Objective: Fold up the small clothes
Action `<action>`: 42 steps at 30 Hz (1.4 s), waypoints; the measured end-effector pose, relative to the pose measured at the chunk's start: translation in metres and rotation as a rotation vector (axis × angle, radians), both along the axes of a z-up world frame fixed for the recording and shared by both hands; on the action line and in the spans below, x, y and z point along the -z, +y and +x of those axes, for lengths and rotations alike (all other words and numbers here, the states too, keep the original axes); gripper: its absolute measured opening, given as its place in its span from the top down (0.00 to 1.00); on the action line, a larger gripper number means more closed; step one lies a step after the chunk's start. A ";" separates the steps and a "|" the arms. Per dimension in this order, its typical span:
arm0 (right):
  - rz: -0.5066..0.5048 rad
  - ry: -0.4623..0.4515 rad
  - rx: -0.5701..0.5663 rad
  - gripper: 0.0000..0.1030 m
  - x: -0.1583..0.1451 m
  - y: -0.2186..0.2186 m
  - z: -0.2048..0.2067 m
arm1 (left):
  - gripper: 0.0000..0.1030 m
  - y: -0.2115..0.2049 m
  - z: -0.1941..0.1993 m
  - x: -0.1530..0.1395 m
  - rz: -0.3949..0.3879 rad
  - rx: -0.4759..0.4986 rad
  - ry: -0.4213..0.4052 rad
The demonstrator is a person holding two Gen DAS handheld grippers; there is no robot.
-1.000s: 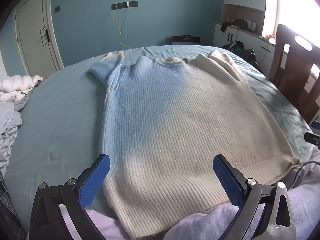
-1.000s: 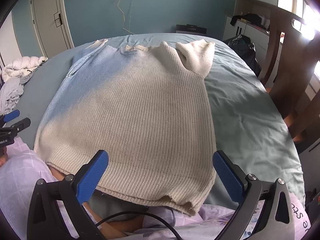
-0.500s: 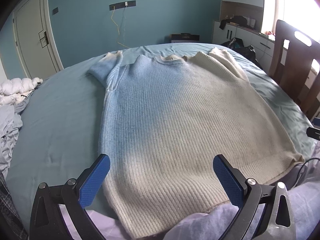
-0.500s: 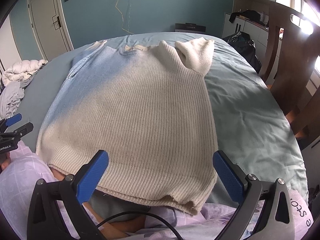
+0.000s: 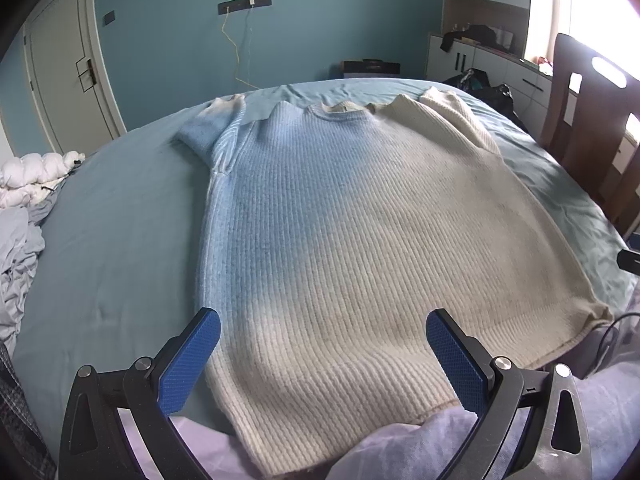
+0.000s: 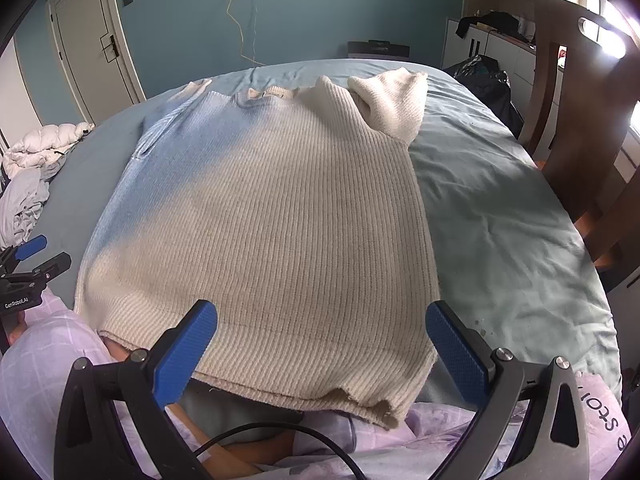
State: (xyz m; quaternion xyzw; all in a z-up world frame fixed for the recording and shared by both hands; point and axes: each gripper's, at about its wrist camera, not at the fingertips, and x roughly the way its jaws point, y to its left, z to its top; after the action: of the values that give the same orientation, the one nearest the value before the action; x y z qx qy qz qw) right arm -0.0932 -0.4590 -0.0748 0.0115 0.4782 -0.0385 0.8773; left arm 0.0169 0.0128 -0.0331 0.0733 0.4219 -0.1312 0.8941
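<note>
A ribbed knit sweater (image 5: pixel 360 232), cream fading to light blue on its left side, lies flat on the bed with its collar far and its hem near me. It fills the right wrist view (image 6: pixel 272 220) too. Both sleeves are folded in at the shoulders. My left gripper (image 5: pixel 322 352) is open and empty, just above the hem's left part. My right gripper (image 6: pixel 322 344) is open and empty, above the hem's right part. The left gripper's tips also show at the left edge of the right wrist view (image 6: pixel 38 254).
The bed has a teal sheet (image 5: pixel 112 248). Crumpled white and grey bedding (image 5: pixel 24 184) lies at the left edge. A dark wooden chair (image 5: pixel 592 120) stands close on the right. A black cable (image 6: pixel 272 436) crosses my lap below the hem.
Both views have shifted slightly, with the sweater sitting a little lower and nearer. The sweater has not moved and both grippers stay open.
</note>
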 end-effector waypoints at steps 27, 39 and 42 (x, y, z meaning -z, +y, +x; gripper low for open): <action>-0.037 0.015 -0.020 0.01 0.001 0.008 0.000 | 0.00 -0.003 0.003 0.004 0.023 0.008 0.017; -0.015 0.009 -0.008 0.01 0.000 0.005 0.001 | 0.00 -0.003 0.001 0.003 0.024 0.009 0.013; -0.007 0.004 -0.002 0.01 -0.002 0.004 0.000 | 0.00 -0.004 0.004 -0.002 0.031 0.007 0.019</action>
State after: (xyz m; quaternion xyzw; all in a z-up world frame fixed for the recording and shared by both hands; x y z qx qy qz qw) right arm -0.0932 -0.4549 -0.0732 0.0080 0.4800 -0.0392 0.8764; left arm 0.0209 0.0087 -0.0315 0.0872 0.4322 -0.1286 0.8883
